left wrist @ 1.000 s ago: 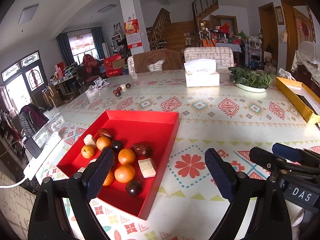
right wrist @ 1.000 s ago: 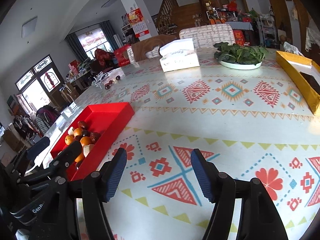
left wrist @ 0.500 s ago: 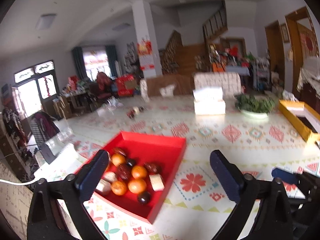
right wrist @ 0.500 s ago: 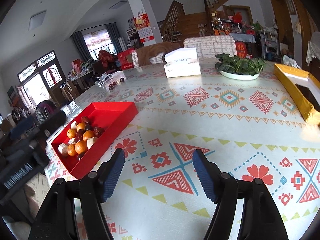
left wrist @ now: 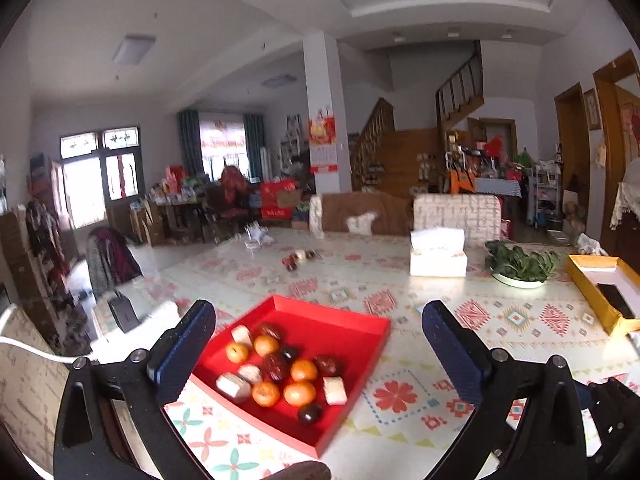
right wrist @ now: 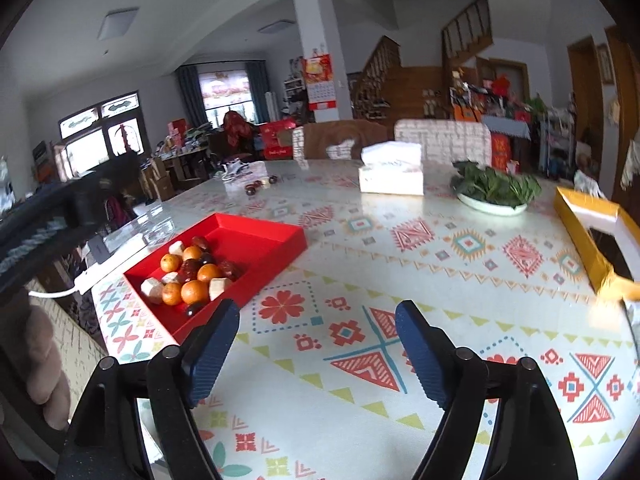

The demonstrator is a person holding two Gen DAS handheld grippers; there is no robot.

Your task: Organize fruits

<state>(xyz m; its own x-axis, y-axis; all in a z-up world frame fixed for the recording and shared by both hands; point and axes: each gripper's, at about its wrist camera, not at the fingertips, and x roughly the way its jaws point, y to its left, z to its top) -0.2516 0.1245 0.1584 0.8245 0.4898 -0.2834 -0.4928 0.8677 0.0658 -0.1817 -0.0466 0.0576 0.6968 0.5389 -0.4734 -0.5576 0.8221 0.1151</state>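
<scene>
The red tray (left wrist: pixel 362 322) lies on the table (left wrist: pixel 400 292) near its left front corner, one long side running close along the left edge. In the near half of the tray sit small oranges (left wrist: pixel 299 394), dark dates (left wrist: pixel 327 365), a few dark round fruits (left wrist: pixel 309 413) and pale cut chunks (left wrist: pixel 334 390), bunched together and touching one another; the far half of the tray is bare red.

The left gripper (left wrist: pixel 320 354) hangs above the near end of the tray with its jaws spread wide and nothing between them, clear of the fruit. The right gripper (right wrist: pixel 316 354) is over the patterned tablecloth (right wrist: pixel 384 356) just to the right of the tray; its jaws are opening and nothing is between them.

Farther out, toward the far edge of the table, stand a white tissue box (left wrist: pixel 438 258) and a plate of green leaves (left wrist: pixel 520 266). A yellow box (left wrist: pixel 600 292) lies along the right edge. A few more dark fruits (left wrist: pixel 296 259) lie loose near the far left corner.
</scene>
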